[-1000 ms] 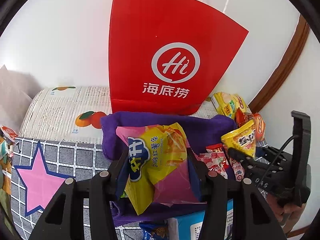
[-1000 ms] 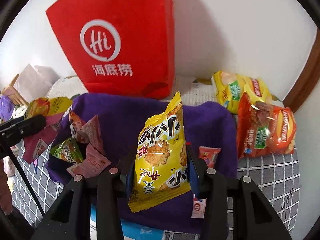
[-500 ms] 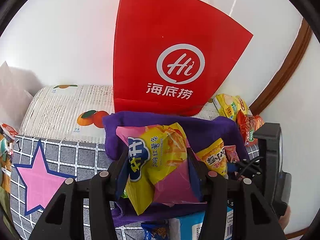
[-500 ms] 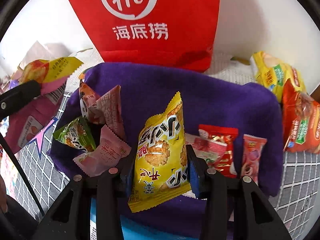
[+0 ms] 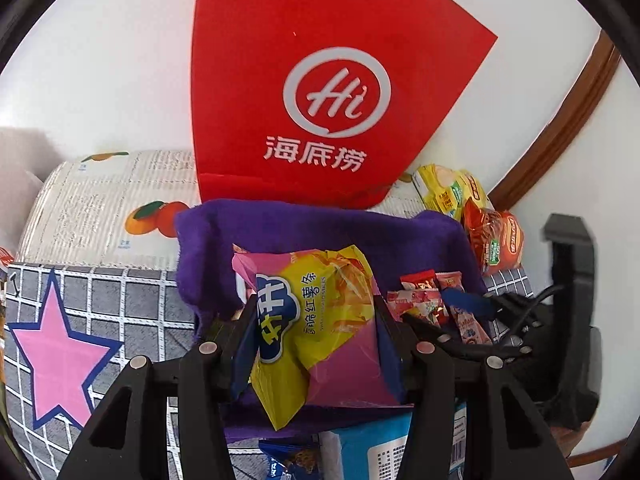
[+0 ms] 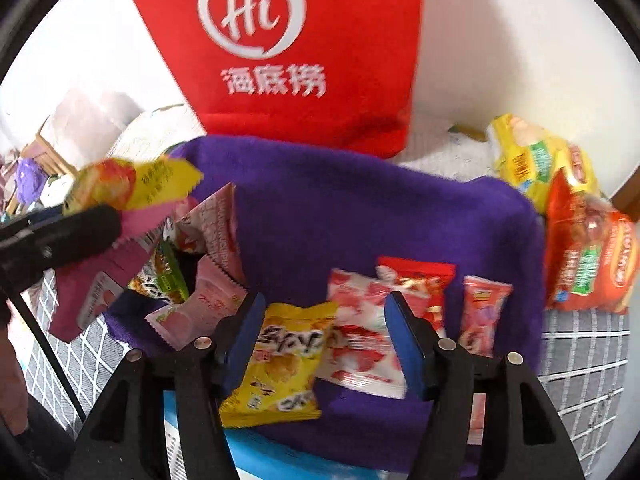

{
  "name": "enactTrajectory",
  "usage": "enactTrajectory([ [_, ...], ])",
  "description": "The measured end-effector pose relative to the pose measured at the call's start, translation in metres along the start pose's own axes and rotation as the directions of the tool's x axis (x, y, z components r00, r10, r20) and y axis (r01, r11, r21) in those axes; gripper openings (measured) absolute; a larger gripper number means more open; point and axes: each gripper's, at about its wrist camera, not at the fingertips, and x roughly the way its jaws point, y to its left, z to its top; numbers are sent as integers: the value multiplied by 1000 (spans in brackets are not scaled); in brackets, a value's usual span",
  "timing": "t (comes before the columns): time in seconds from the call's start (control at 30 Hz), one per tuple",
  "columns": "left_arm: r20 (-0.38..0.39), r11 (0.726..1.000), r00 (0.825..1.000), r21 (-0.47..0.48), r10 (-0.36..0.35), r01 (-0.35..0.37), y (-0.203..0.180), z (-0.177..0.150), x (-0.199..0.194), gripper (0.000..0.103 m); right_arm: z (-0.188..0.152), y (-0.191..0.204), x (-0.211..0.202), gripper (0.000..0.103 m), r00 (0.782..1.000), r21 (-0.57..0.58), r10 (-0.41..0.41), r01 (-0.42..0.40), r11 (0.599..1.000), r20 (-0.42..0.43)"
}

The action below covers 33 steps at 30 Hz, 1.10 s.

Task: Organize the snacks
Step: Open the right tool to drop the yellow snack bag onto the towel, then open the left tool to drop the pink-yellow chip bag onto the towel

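Your right gripper (image 6: 324, 344) has just spread, dropping the yellow packet (image 6: 280, 364) into the purple bin (image 6: 360, 216); at nine o'clock, your left gripper (image 5: 312, 340) pinches the sweet-potato bag (image 5: 316, 328), waiting.

Paper bag (image 6: 288, 52) behind cloth (image 6: 360, 208), snack packets (image 6: 360, 340) on cloth

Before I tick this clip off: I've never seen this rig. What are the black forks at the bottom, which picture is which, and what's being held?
A person holds one hand-held two-finger tool in each hand; no robot arm. Each picture comes from a camera on a tool, looking along its fingers.

The left wrist view shows the left tool clamped on a yellow-and-pink snack bag.

In the right wrist view, the right tool has just been opening; a small yellow snack packet lies between its pads on the purple cloth, seemingly released.

More small packets lie on the cloth. Behind it stands a red paper bag; yellow and orange snack bags lie at the right.
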Motion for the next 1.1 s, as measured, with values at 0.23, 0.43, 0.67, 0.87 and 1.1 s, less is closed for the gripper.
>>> enactTrajectory([
  [0.23, -65, 1000, 998, -10, -22, 21, -3, -5, 18, 50, 2, -19, -37, 62, 995, 29, -50, 47, 998, 90],
  [0.43, -77, 1000, 997, -10, -18, 17, -5, -7, 22, 51, 6, -22, -53, 62, 990, 52, -32, 25, 998, 137],
  [0.67, -106, 998, 993, -45, -47, 43, -2, -6, 30, 51, 4, -15, -51, 62, 991, 32, -34, 30, 999, 129],
  [0.87, -76, 996, 994, -63, -74, 69, 0, -2, 23, 52, 4, -16, -48, 62, 992, 34, -39, 36, 999, 118],
  [1.1, -33, 989, 993, -97, -117, 113, 6, 3, 11, 62, 3, -15, -50, 62, 992, 30, -44, 41, 999, 119],
])
